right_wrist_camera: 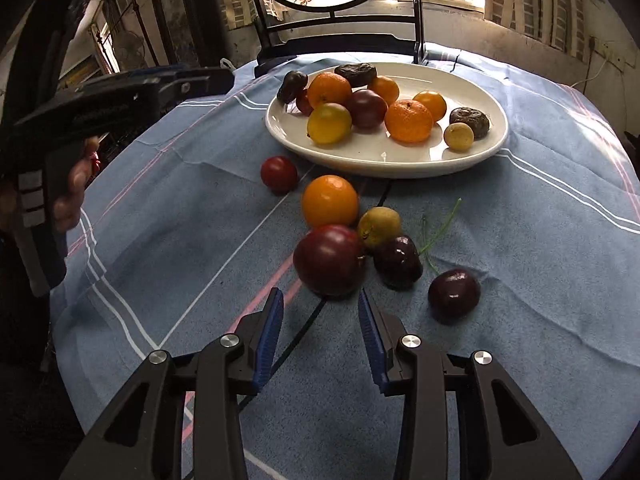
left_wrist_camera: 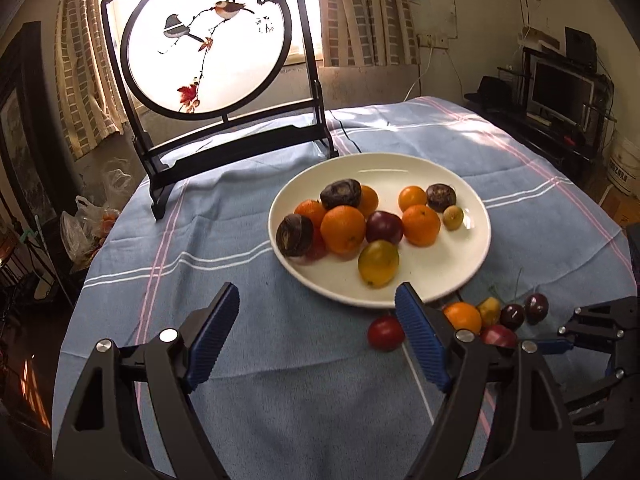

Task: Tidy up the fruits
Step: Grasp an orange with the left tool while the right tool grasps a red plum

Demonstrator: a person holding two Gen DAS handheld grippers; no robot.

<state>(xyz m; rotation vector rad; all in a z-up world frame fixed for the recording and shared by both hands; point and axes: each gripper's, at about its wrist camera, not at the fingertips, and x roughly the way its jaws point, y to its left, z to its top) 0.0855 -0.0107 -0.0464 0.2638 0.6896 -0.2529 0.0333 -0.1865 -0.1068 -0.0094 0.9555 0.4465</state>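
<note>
We have both tools over the tabletop (right_wrist_camera: 540, 240), which is covered in a blue striped cloth, and neither holds anything. Our right tool (right_wrist_camera: 321, 308) is released, its jaws spread with nothing between them. Our left tool (left_wrist_camera: 318, 312) is also released, its jaws wider still, over bare cloth.

The white plate (right_wrist_camera: 400, 164) already carries a good share of the fruit: oranges, yellow-green ones, dark red plums and a few wrinkled dark brown ones. Six pieces lie loose on the cloth on the near side of the plate. In the right wrist view, the large red plum (right_wrist_camera: 329, 259) sits at twelve o'clock from our right tool, just beyond the fingertips and not touching them. Behind it, toward the plate, lie a loose orange (right_wrist_camera: 330, 200) and a small yellow fruit (right_wrist_camera: 378, 226), which appear to press against it. A dark plum (right_wrist_camera: 398, 262) is at one o'clock, another dark plum (right_wrist_camera: 454, 292) lies farther out at about two o'clock, and a small red fruit (right_wrist_camera: 279, 173) stands apart at eleven o'clock.

The red plum is nearly round, so we see no long axis to align with. We judge our right tool far nearer to it than the left, whose view shows the loose cluster off at three o'clock. The plum is wide for the present gap, so opening further may be needed.
</note>
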